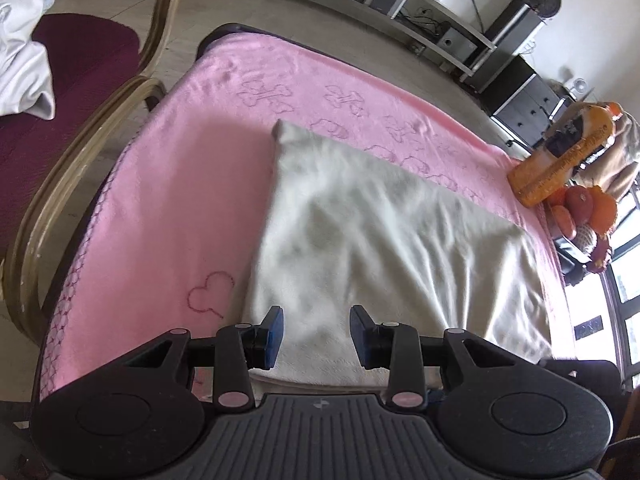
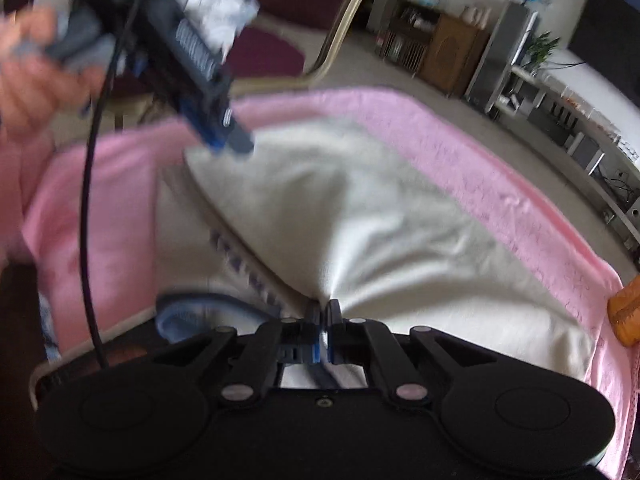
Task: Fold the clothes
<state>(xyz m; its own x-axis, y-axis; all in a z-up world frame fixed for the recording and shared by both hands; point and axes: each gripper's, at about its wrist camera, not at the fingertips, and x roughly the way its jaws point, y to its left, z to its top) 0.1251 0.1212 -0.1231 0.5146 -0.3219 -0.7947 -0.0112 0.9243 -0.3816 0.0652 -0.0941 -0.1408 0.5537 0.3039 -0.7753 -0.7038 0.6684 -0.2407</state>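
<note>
A white garment lies spread on a pink blanket that covers the table. My left gripper hovers over the garment's near edge, jaws apart and nothing pinched between the blue pads. In the right wrist view a hand holds this left gripper just above the far left corner of the white garment. My right gripper is shut on the near edge of the garment, and creases fan out from the pinch. A blue collar and purple print show beside the folded-over flap.
An orange bottle and a net of oranges sit at the blanket's right edge. A wooden-framed chair with a maroon cushion stands to the left, bearing more white clothes. Shelves and speakers line the far wall.
</note>
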